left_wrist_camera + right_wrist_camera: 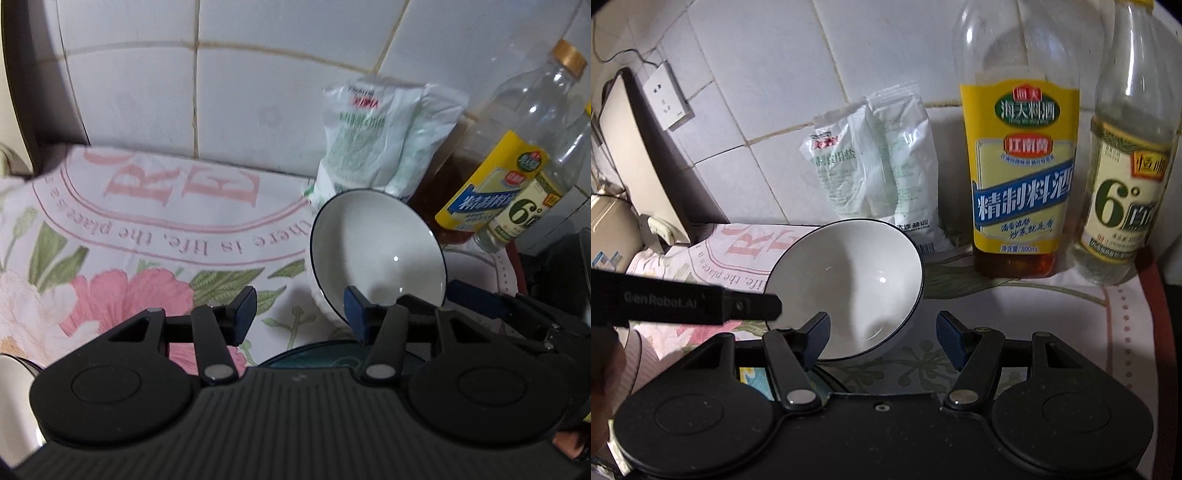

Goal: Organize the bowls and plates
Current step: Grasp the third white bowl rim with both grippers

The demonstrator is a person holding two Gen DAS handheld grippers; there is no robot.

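Right tool (882, 334) wide apart, white bowl (846, 284) tilted between its fingers, unpinched.

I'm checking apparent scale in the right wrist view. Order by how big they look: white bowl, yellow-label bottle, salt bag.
1. yellow-label bottle
2. white bowl and salt bag: about alike; the bowl is nearer the camera, so I won't rank them.

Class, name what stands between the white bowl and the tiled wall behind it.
A white salt packet stands between the white bowl and the tiled wall, leaning on the tiles; the right wrist view shows it best.
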